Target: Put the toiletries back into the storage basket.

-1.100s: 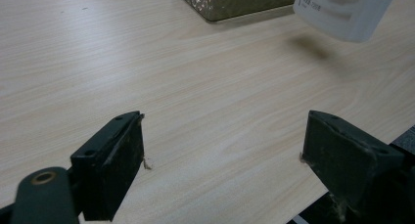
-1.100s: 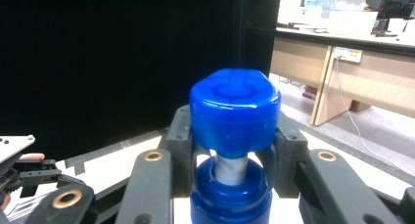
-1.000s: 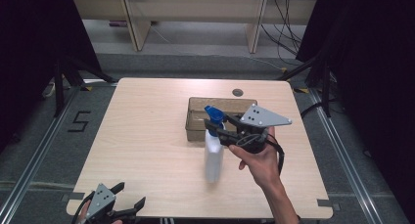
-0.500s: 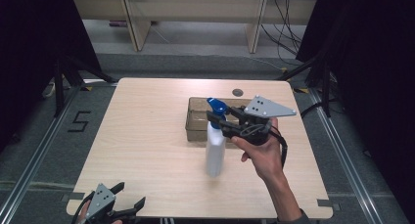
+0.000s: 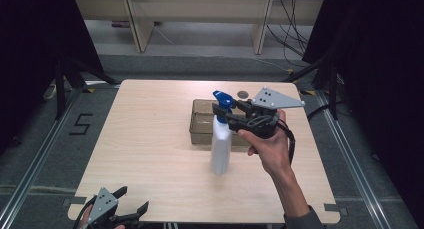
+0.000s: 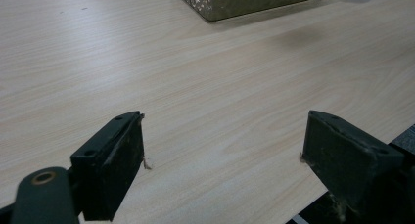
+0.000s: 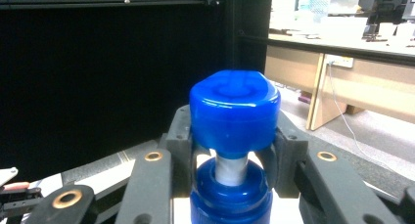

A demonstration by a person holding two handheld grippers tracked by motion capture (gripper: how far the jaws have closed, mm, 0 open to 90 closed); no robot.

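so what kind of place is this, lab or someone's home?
Most likely a lab or recording room, not a home. A bare wooden table stands on grey floor with a taped number 5, black curtains hang at both sides, and loose cables run under a workbench behind.

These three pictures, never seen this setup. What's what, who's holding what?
No robot here: a person holds a two-jaw tool in each hand. The high view looks down on a wooden table. The right gripper is clamped on the neck of a white spray bottle with a blue head, held upright beside a brown box. The right gripper view looks along its fingers, which squeeze the neck just under the blue head. The left gripper sits at the table's near edge; in the left gripper view its fingers stand wide apart, holding nothing.
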